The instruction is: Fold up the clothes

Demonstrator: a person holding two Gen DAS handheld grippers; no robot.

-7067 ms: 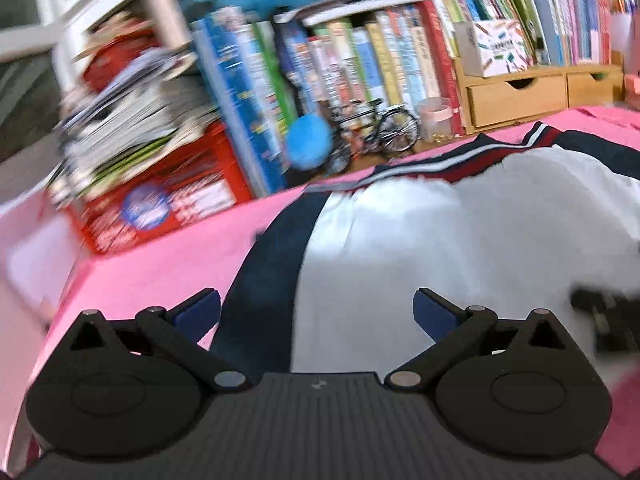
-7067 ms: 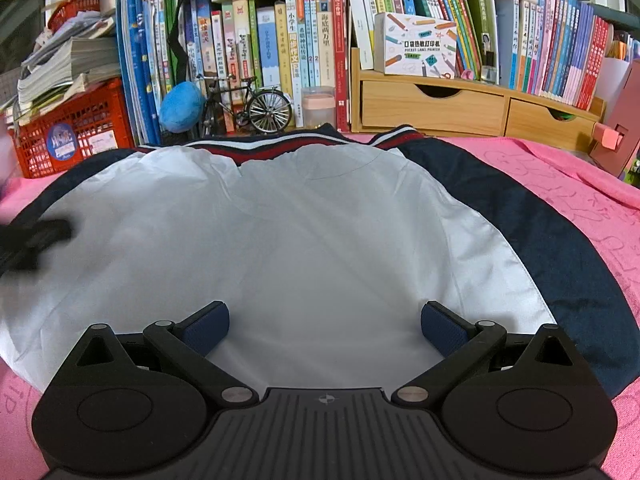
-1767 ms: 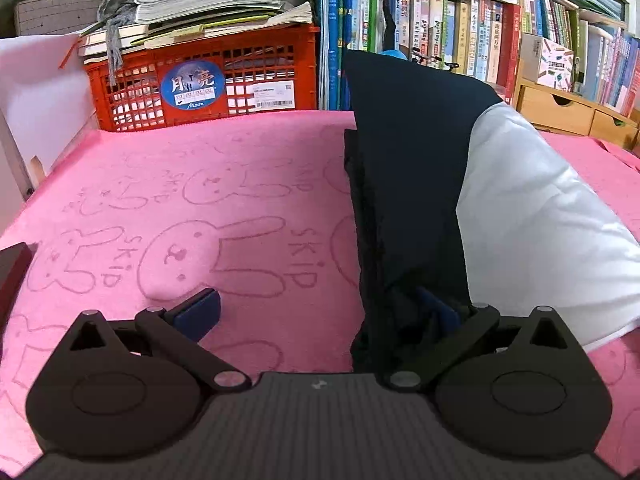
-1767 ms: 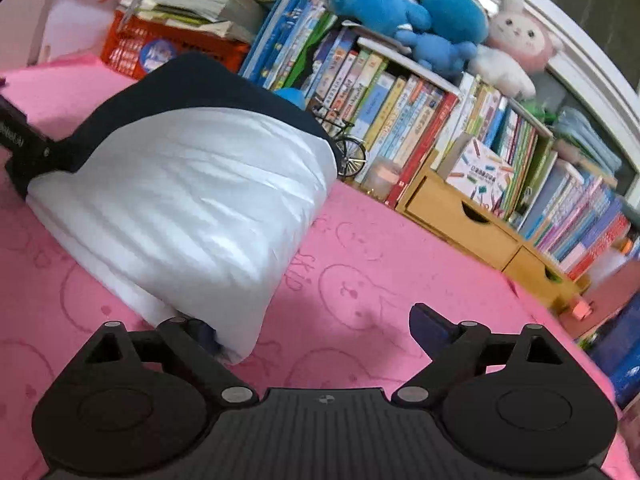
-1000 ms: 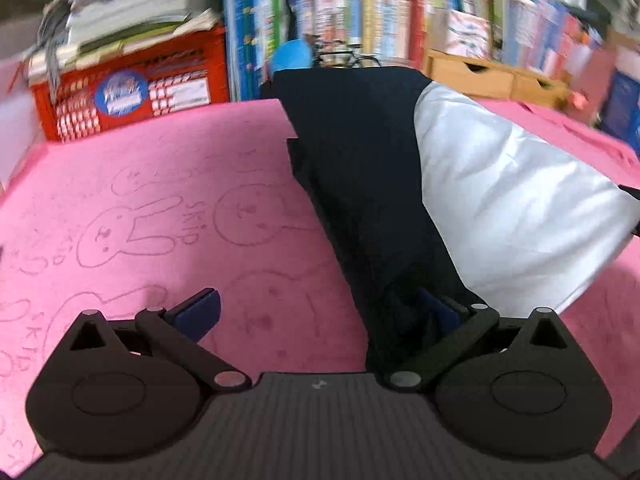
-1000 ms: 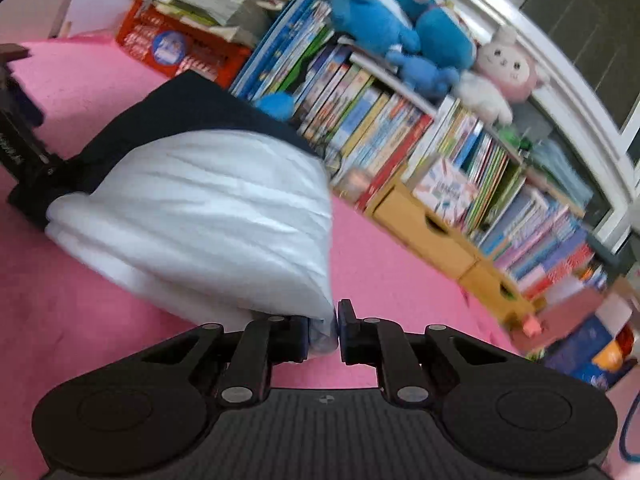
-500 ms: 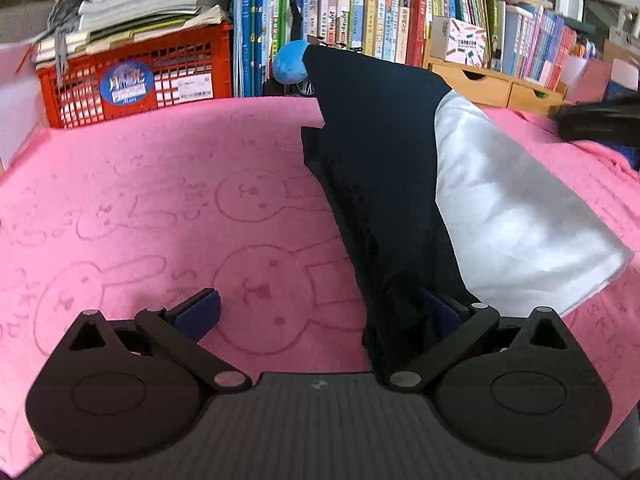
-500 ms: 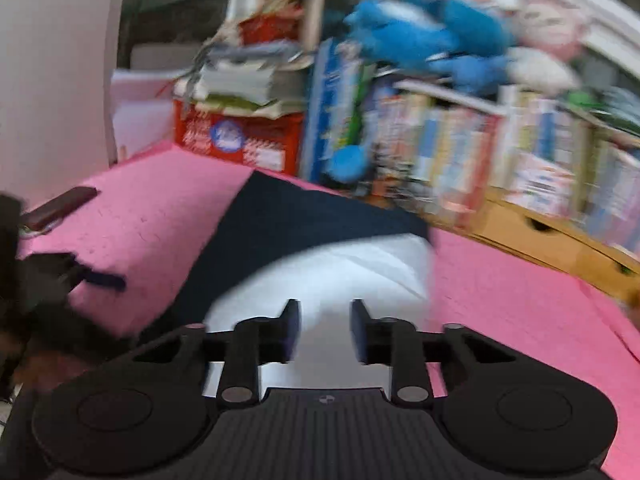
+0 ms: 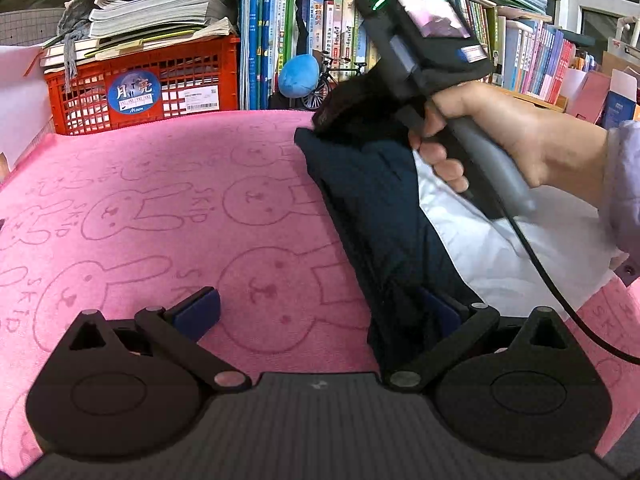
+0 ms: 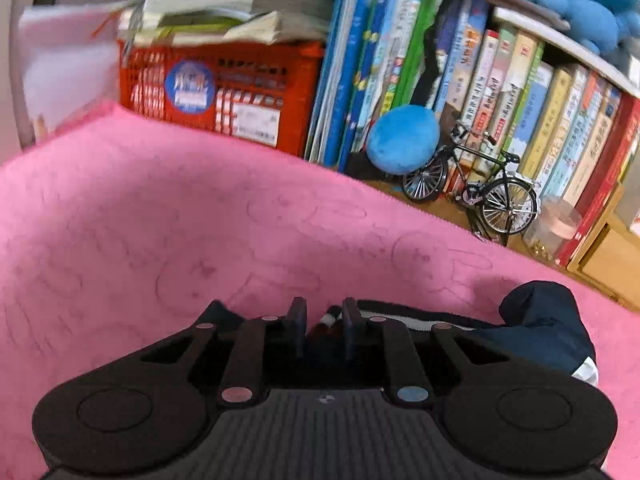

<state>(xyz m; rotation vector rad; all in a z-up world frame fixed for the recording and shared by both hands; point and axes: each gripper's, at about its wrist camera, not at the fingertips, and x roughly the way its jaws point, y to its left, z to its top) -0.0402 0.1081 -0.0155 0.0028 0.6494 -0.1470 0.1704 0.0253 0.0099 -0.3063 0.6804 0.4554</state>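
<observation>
A folded navy and white garment (image 9: 384, 216) lies on the pink bunny-print towel (image 9: 160, 208). My left gripper (image 9: 316, 308) is open, its right finger tucked under the garment's near navy edge and its left finger on bare towel. The right gripper's body and the hand holding it (image 9: 472, 120) show in the left wrist view, over the garment's far end. In the right wrist view my right gripper (image 10: 324, 328) has its jaws nearly closed on the garment's striped collar edge (image 10: 330, 316). A navy bunch of the garment (image 10: 548, 328) lies to its right.
A red crate (image 9: 144, 84) with paper stacks stands at the back left. Books (image 10: 520, 120), a blue plush ball (image 10: 402, 138), a model bicycle (image 10: 476, 192) and a small jar (image 10: 556, 224) line the back. Wooden drawers (image 10: 612, 268) stand at the back right.
My right gripper has left the near white corner, swung across to the garment's far end and come down on the collar edge. The left gripper stayed open at the navy edge.
</observation>
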